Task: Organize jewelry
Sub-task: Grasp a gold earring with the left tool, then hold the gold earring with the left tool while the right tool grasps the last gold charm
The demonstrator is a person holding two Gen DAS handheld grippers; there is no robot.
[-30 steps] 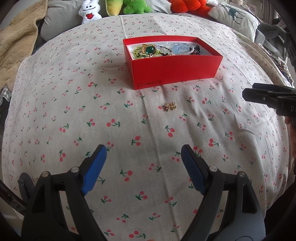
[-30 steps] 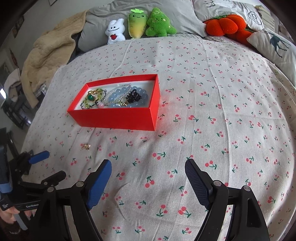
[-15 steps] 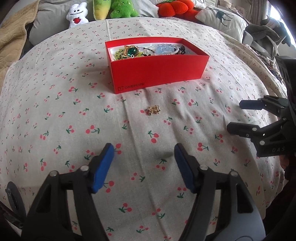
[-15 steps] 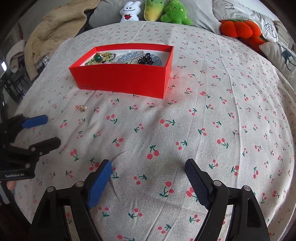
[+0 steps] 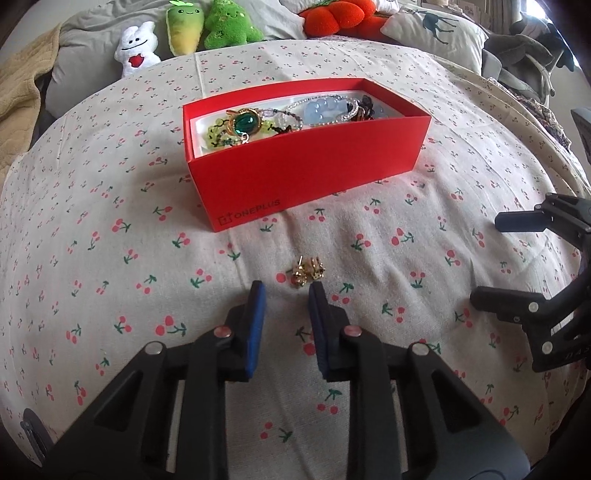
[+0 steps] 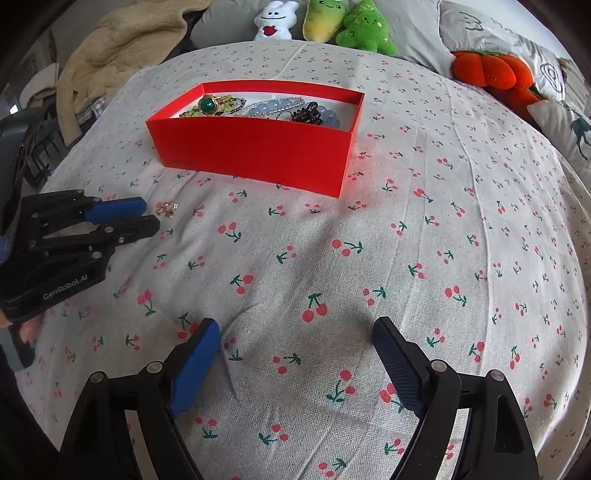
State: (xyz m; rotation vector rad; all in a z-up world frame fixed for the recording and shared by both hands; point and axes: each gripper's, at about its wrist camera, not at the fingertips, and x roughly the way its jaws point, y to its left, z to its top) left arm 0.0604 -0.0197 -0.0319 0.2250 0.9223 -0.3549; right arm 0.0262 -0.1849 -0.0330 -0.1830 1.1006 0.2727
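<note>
A small gold earring (image 5: 307,272) lies on the cherry-print cloth in front of a red box (image 5: 314,177). The box holds several pieces: a green-stone brooch (image 5: 244,122), blue beads (image 5: 325,109) and a dark clip. My left gripper (image 5: 286,291) sits low just short of the earring, jaws narrowed but apart, empty. In the right wrist view the earring (image 6: 167,208) lies just past the left gripper (image 6: 147,214), with the box (image 6: 258,147) behind. My right gripper (image 6: 295,332) is wide open and empty over bare cloth.
The cloth covers a round bed surface (image 6: 443,258) that falls away at the edges. Plush toys (image 5: 221,26) and pillows (image 5: 432,26) line the far side. A beige blanket (image 6: 122,44) lies at the far left.
My left gripper has moved forward and down to the earring and its jaws have narrowed. The right gripper has stayed open and shifted a little closer to the box.
</note>
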